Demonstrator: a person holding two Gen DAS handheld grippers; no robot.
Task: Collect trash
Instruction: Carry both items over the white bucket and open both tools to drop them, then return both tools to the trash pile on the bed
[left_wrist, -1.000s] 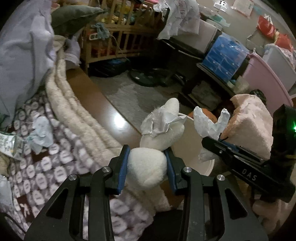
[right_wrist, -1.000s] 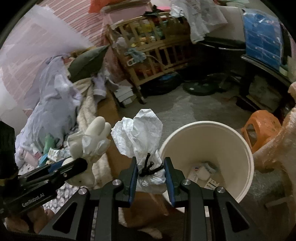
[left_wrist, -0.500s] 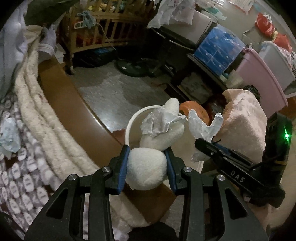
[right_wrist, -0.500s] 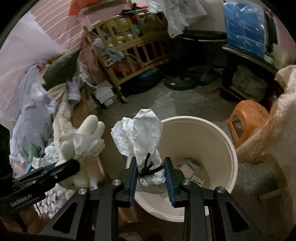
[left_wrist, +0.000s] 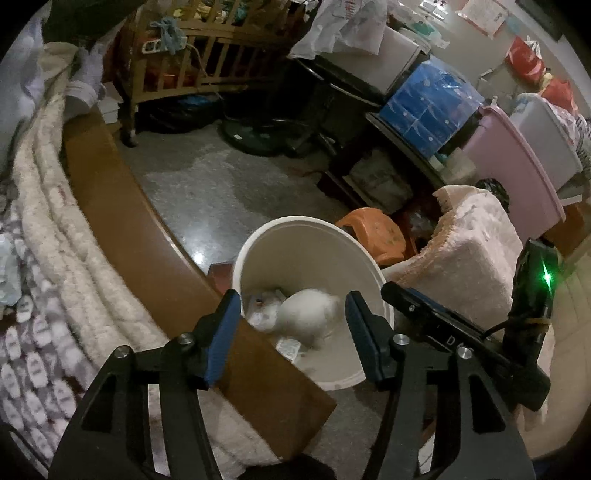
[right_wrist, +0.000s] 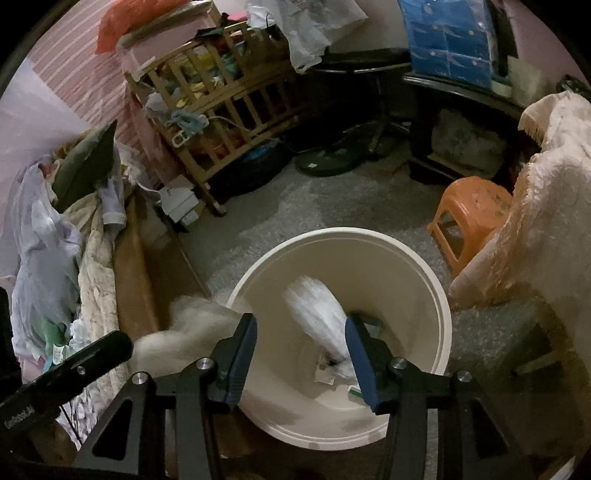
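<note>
Over the white bucket (right_wrist: 424, 280) at lower centre of both views, the left gripper (left_wrist: 291, 332) and right gripper (right_wrist: 301, 354) have just been opening, nothing pinched, plush toy (left_wrist: 308, 314) and crumpled tissue (right_wrist: 317, 310) falling inside; hold both above the rim until they settle.

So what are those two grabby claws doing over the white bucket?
A person is tidying up with a gripper in each hand. Both have just opened over the white bucket. The left gripper has let go of a fluffy white toy, and the right gripper a crumpled white bag; both are falling in.
</note>
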